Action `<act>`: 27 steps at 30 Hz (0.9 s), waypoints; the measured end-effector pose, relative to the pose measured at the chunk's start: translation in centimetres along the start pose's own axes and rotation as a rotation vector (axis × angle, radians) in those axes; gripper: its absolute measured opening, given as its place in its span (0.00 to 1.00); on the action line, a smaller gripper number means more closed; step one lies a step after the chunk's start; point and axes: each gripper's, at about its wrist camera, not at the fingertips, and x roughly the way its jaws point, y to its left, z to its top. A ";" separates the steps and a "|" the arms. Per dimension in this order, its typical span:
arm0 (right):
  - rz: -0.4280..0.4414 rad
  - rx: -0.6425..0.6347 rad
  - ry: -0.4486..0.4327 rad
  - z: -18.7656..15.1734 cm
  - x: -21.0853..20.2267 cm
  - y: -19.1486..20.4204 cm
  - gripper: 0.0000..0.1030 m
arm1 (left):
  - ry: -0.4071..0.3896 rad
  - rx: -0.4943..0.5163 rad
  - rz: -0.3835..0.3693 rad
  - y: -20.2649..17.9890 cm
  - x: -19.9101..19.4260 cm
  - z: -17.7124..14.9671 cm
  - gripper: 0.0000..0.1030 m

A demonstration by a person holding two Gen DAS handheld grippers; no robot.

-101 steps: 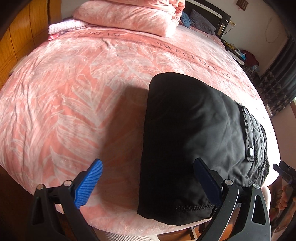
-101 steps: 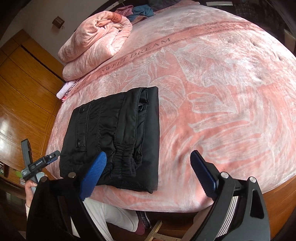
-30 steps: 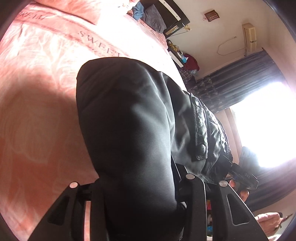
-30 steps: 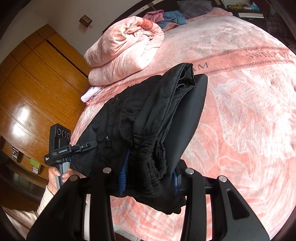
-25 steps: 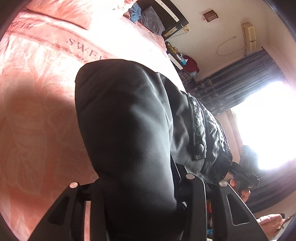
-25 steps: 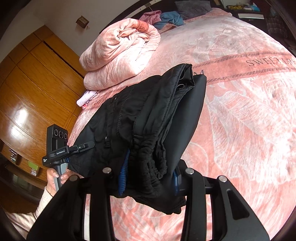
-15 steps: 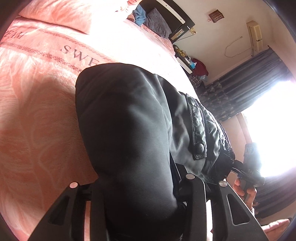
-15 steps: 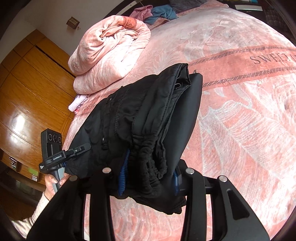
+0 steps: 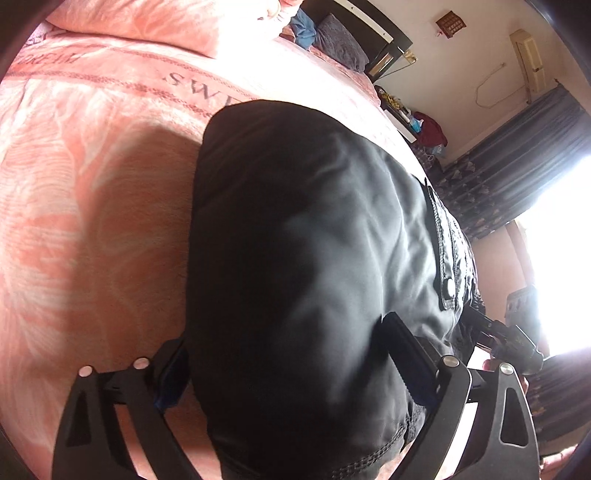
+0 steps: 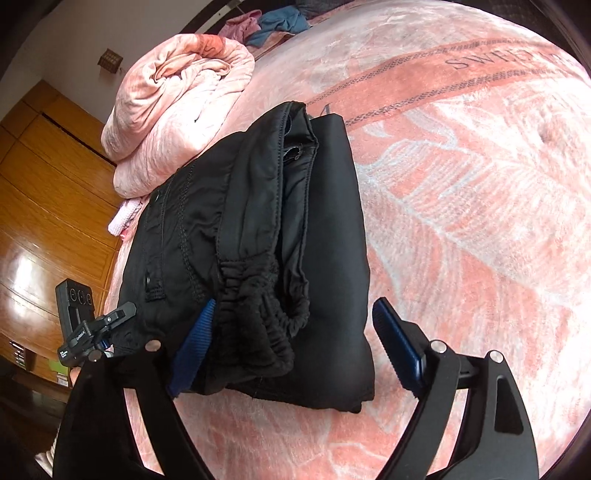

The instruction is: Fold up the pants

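Note:
The black pants (image 10: pixel 258 236) lie folded in a thick stack on the pink bed (image 10: pixel 480 206), elastic waistband toward the right wrist camera. In the left wrist view the pants (image 9: pixel 303 258) fill the middle, pocket flap and snap at the right. My left gripper (image 9: pixel 288 362) is open, its blue pads spread on either side of the stack's near end. My right gripper (image 10: pixel 295 347) is open too, one pad against the waistband's left side, the other apart on the right. The left gripper's body (image 10: pixel 88 332) shows at the pants' far end.
A rolled pink quilt (image 10: pixel 177 110) sits at the head of the bed. Wooden wardrobe doors (image 10: pixel 48 192) stand on the left. A dark headboard (image 9: pixel 369 33), a cluttered side table (image 9: pixel 421 125) and dark curtains (image 9: pixel 517 166) by a bright window lie beyond.
Both grippers were shut on the lifted folded pants; now both have opened and the stack rests on the bed. 3.4 s ago the pants lay flat with both grippers open.

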 end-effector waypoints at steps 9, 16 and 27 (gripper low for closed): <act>-0.030 0.036 -0.072 -3.3 -3.9 -0.7 0.83 | -0.059 -0.002 0.127 0.7 -4.7 -1.9 0.96; -0.185 -0.015 -0.122 -6.6 -8.3 0.6 0.83 | -0.104 0.031 0.290 -0.5 -9.0 -4.9 0.96; -0.439 -0.191 -0.216 -11.4 -12.2 10.7 0.96 | -0.129 0.123 0.401 -7.5 -12.9 -8.7 0.96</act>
